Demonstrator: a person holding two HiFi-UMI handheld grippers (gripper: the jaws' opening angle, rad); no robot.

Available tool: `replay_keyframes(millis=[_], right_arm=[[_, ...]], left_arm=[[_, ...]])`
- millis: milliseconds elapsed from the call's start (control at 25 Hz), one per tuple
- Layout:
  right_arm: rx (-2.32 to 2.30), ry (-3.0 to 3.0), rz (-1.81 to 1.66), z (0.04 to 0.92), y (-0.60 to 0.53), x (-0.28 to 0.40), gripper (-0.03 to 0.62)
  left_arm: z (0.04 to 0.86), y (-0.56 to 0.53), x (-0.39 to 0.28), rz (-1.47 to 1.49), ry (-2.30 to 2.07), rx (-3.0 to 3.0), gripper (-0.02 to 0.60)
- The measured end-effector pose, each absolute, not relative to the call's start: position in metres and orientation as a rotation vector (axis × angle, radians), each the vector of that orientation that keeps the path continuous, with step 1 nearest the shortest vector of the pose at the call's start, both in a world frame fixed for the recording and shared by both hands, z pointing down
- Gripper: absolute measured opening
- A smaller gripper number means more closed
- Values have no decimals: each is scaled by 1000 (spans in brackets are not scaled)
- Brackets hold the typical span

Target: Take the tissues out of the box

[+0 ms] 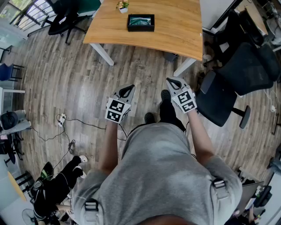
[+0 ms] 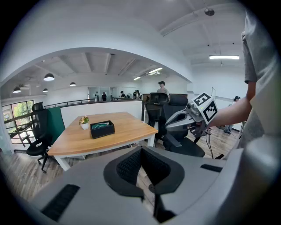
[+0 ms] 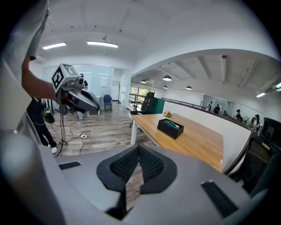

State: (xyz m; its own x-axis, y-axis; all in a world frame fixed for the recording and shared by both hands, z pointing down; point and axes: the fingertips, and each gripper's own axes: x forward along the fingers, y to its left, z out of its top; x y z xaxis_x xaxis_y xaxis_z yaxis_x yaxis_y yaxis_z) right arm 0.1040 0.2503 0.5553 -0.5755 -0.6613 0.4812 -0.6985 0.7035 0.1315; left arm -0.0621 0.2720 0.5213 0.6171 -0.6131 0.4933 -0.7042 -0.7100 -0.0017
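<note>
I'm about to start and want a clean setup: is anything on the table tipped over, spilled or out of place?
Nothing stands out. The tissue box sits flat on the table, the small potted plant stands upright beside it, and nothing is spilled. Only a loose cable trails across the floor.

An office: wooden desk (image 1: 175, 30), black swivel chairs (image 1: 239, 74).

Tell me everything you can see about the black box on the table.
The black box is a low rectangular case, open on top, with something teal-green showing inside. It sits flat on the wooden table, close to a small potted plant but apart from it. Only the table touches it.
</note>
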Motion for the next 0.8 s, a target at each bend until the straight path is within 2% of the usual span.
replay_keyframes(millis=[800], right_arm=[[1043, -2410, 47, 551, 252, 94, 6]], left_arm=[[504, 279, -58, 659, -1074, 2709, 19]])
